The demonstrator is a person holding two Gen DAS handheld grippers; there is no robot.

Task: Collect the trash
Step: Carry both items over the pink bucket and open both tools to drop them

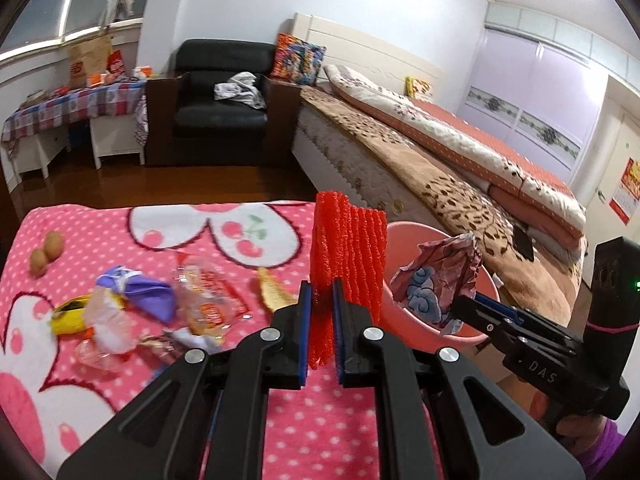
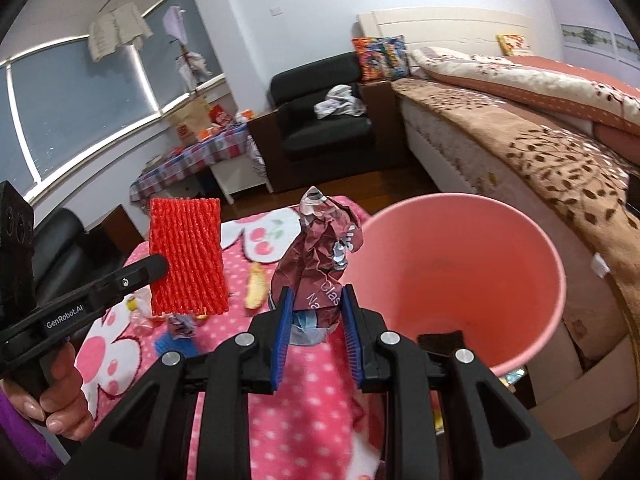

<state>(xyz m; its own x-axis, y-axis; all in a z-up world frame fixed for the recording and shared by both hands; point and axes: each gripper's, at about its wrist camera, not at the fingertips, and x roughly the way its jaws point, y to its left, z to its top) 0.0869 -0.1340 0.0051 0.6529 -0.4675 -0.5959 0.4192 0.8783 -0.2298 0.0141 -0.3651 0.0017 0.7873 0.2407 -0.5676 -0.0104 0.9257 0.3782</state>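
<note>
The red foam net (image 1: 346, 256) stands at frame centre, pinched in the left gripper (image 1: 321, 300). At right, the right gripper (image 2: 316, 312) clamps a crumpled wrapper (image 2: 320, 256) beside the pink bin (image 2: 460, 280). More trash (image 1: 160, 300) litters the pink blanket (image 1: 320, 420), lower left.

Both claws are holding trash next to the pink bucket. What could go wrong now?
1. The left gripper pinches only the bottom of the tall red foam net, so it might flop and land beside the pink bucket.
2. The right gripper and its crumpled wrapper are close by; the two could bump.
3. The bucket sits at the blanket's edge, so a knock might tip it.
</note>
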